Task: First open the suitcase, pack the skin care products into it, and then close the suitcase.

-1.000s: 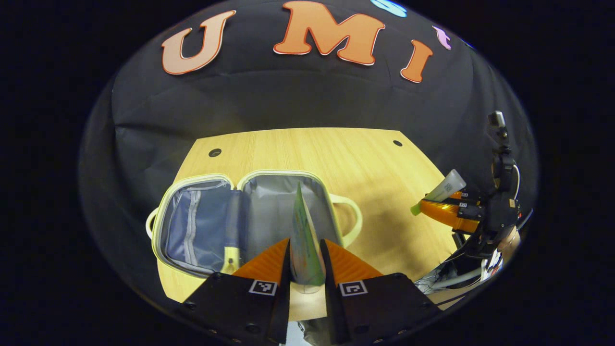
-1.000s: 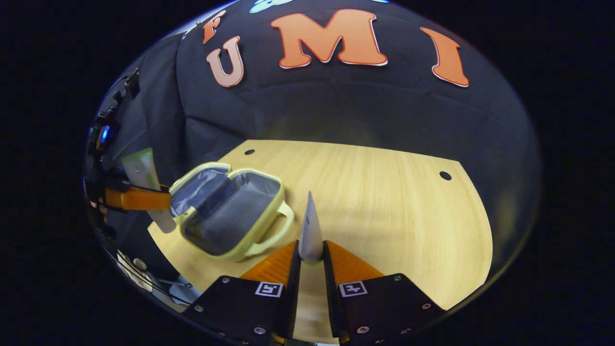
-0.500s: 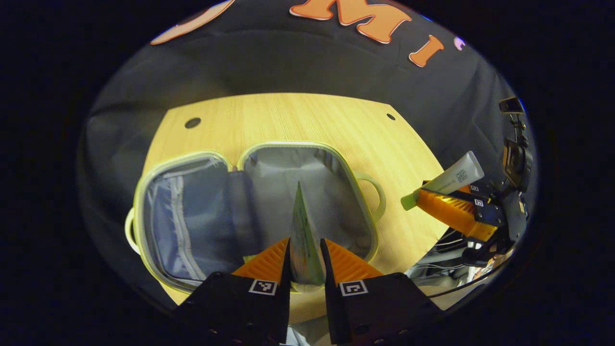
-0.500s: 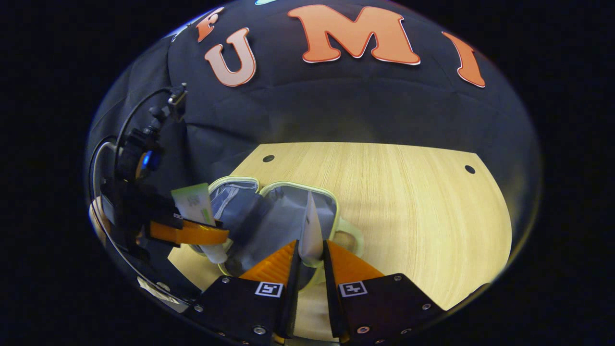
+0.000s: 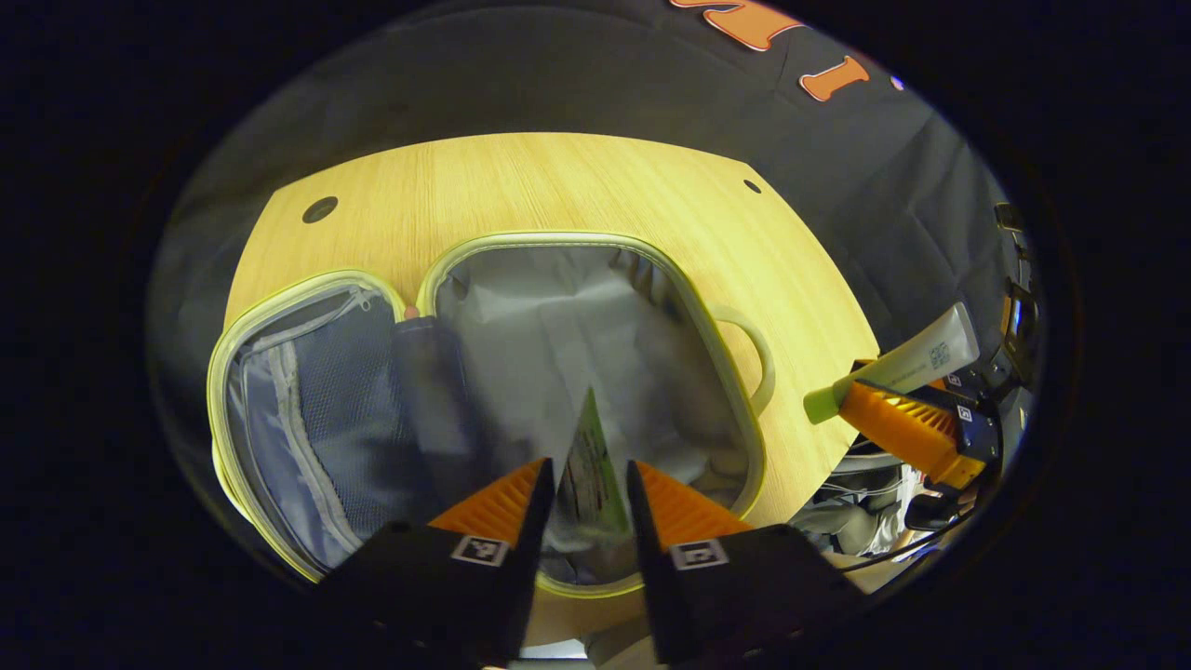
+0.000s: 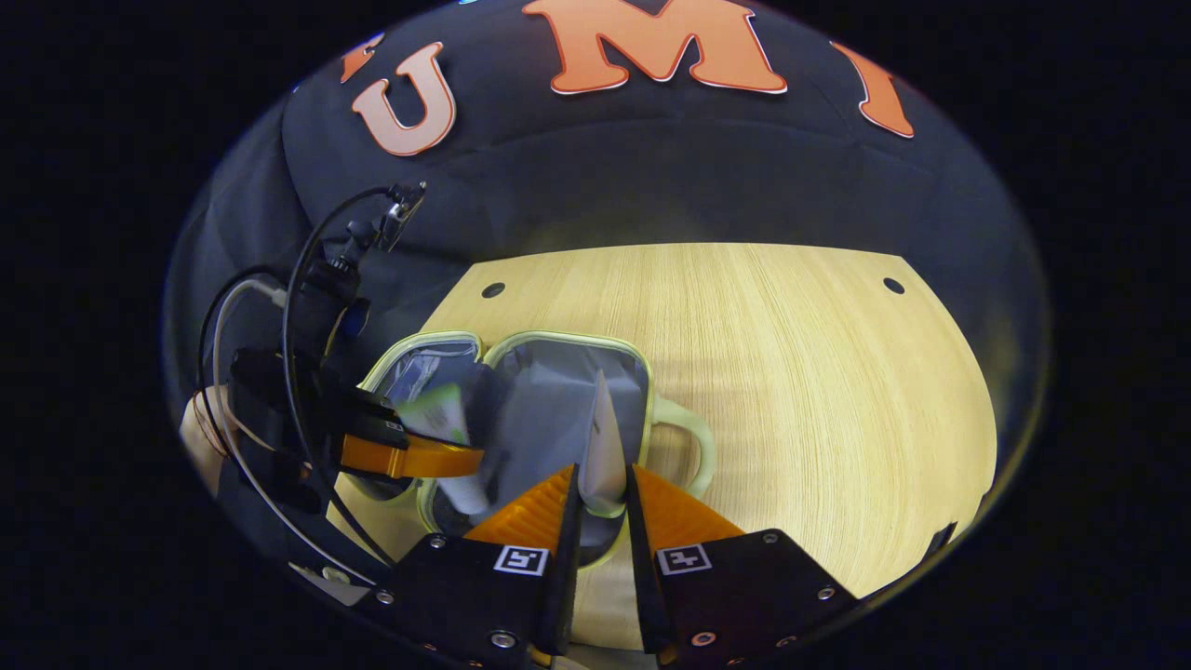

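Left gripper point(image 5: 584, 479): orange fingers narrowed onto one green-printed tube point(image 5: 588, 465), both pressing its flat sides. In the left gripper view the tube hangs over the right-hand half of the suitcase point(image 5: 484, 372); contact with the lining cannot be told.

Right gripper point(image 6: 602, 484): fingers likewise narrowed, gripping one pale tube point(image 6: 603, 447) edge-on between them. In the right gripper view this tube sits over the near rim of the suitcase point(image 6: 642, 372). From the left gripper view the same right gripper point(image 5: 893, 409) appears off the table's right edge, the pale tube point(image 5: 903, 368) slanting across its fingers, green cap lower left.

Count:
- Suitcases: 1, pale yellow-green trim, lying open flat on the wooden table point(image 5: 558, 186). Two halves: left with mesh pocket, right with plain grey lining. One handle point(image 5: 756, 358) sticks out on the right side.
- Tubes: 2, one per gripper.
- Grippers: 2.

In the right gripper view the left gripper point(image 6: 437, 458) reaches in over the suitcase from the left, its green-printed tube point(image 6: 439, 419) angled down into the open case. A hand point(image 6: 200, 433) shows behind it.
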Action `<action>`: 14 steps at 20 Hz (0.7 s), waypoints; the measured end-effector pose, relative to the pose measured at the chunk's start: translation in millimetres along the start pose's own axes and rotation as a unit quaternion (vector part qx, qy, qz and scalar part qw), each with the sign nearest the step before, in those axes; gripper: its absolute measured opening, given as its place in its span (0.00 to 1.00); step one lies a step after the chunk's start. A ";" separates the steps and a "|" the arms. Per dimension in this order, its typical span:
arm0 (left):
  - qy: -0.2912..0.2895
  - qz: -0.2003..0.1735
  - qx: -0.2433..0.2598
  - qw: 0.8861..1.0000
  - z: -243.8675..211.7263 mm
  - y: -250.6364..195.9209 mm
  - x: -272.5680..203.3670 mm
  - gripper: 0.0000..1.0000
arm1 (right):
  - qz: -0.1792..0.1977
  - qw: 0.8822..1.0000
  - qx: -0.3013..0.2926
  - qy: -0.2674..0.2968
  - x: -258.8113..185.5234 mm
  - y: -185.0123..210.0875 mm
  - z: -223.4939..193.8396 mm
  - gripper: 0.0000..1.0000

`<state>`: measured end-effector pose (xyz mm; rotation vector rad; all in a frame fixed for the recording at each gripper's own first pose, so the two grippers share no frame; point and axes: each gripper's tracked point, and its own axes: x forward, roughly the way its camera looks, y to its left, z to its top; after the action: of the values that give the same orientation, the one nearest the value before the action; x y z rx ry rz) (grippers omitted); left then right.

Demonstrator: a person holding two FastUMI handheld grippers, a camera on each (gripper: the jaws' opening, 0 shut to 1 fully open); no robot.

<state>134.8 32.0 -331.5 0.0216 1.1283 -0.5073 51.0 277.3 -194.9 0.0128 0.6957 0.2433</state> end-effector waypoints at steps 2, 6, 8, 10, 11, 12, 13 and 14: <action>0.005 -0.003 -0.005 1.000 1.8 -0.3 1.5 1.00 | 0.000 1.000 0.004 0.001 1.5 2.9 2.1 0.24; -0.007 0.003 0.002 1.000 2.2 1.6 -4.0 0.98 | 0.007 1.000 0.006 0.008 2.8 4.9 3.9 0.28; -0.020 0.010 0.013 1.000 4.4 2.7 -12.5 0.98 | 0.011 1.000 0.001 0.015 5.1 8.8 5.0 0.29; -0.036 0.022 0.022 0.999 4.5 6.0 -22.9 0.98 | 0.018 1.000 -0.007 0.025 6.2 10.2 5.9 0.29; -0.044 0.029 0.023 0.998 4.4 7.1 -27.2 0.98 | 0.024 0.999 -0.010 0.032 8.2 15.1 5.8 0.28; -0.052 0.036 0.021 0.998 4.1 7.5 -31.4 0.98 | 0.034 0.998 -0.011 0.042 10.3 20.2 5.4 0.28; -0.062 0.040 0.018 0.997 4.4 8.5 -36.0 0.98 | 0.042 0.998 -0.012 0.050 13.1 25.2 4.2 0.29; -0.069 0.041 0.013 0.997 2.7 7.4 -41.8 0.98 | 0.048 0.997 -0.016 0.057 16.5 29.6 4.3 0.28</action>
<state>126.4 53.5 -295.8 0.0536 0.9816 -0.4429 59.5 310.1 -199.4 0.0025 0.8063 0.3496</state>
